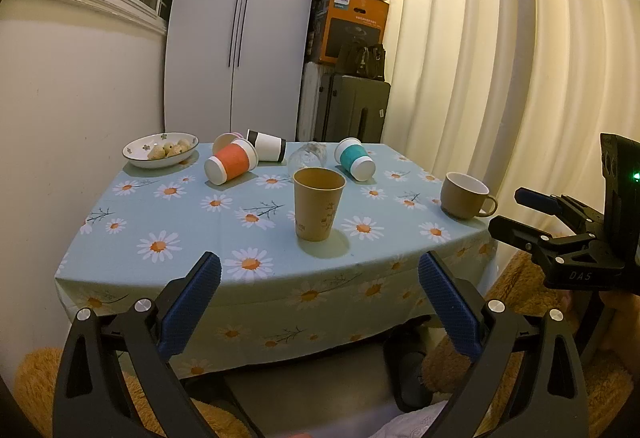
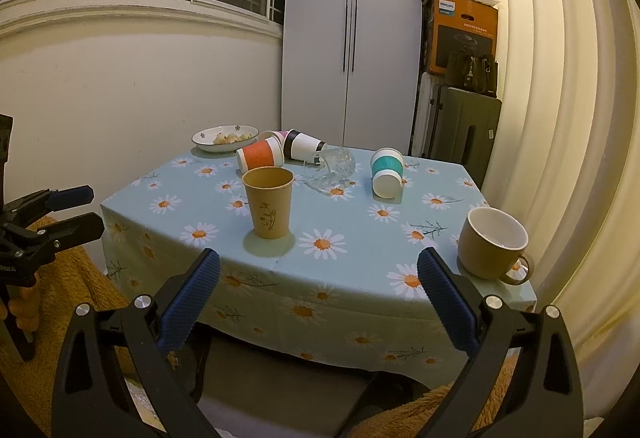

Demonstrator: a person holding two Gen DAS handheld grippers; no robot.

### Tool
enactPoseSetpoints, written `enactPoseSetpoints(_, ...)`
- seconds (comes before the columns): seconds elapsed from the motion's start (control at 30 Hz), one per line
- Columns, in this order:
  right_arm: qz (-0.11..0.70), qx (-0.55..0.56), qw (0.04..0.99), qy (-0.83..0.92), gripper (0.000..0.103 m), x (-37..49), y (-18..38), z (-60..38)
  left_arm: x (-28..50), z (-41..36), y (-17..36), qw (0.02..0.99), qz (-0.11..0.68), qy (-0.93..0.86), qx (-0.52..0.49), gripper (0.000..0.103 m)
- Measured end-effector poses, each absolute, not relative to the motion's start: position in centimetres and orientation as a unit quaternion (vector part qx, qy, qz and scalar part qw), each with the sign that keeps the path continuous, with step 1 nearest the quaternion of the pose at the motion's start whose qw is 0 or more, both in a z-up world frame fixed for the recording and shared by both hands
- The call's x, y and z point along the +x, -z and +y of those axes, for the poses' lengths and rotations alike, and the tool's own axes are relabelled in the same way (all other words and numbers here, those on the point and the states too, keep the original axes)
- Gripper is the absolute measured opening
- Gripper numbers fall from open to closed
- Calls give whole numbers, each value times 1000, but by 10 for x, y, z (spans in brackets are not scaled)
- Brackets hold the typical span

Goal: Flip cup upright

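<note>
A brown paper cup (image 1: 319, 208) (image 2: 268, 202) stands upright near the table's front. A brown mug (image 1: 464, 195) (image 2: 493, 243) stands upright at the right. An orange cup (image 1: 231, 166) (image 2: 260, 155), a black-and-white cup (image 1: 267, 145) (image 2: 303, 145), a clear glass (image 1: 307, 155) (image 2: 334, 168) and a teal cup (image 1: 354, 159) (image 2: 386, 172) lie on their sides at the back. My left gripper (image 1: 320, 270) (image 2: 74, 210) is open and empty before the table's front edge. My right gripper (image 2: 319, 268) (image 1: 520, 214) is open and empty, right of the left one.
A bowl of food (image 1: 160, 149) (image 2: 225, 137) sits at the table's back left. The daisy tablecloth (image 1: 192, 234) (image 2: 360, 270) covers the table. A wall is at the left, a wardrobe (image 1: 240, 38) behind, stacked boxes and a suitcase (image 1: 352, 110) at the back right, curtains (image 1: 500, 58) at the right.
</note>
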State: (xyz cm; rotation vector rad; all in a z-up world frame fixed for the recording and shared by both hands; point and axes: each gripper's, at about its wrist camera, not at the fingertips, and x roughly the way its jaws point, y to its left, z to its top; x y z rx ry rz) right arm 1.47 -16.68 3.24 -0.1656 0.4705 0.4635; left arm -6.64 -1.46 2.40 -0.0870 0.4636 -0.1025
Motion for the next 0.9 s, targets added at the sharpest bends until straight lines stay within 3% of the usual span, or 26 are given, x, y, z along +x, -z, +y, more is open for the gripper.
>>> enactPoseSetpoints(0.9, 236, -85, 940, -229, 98, 17, -28, -165, -65, -18, -19, 969, 238, 52, -41, 96)
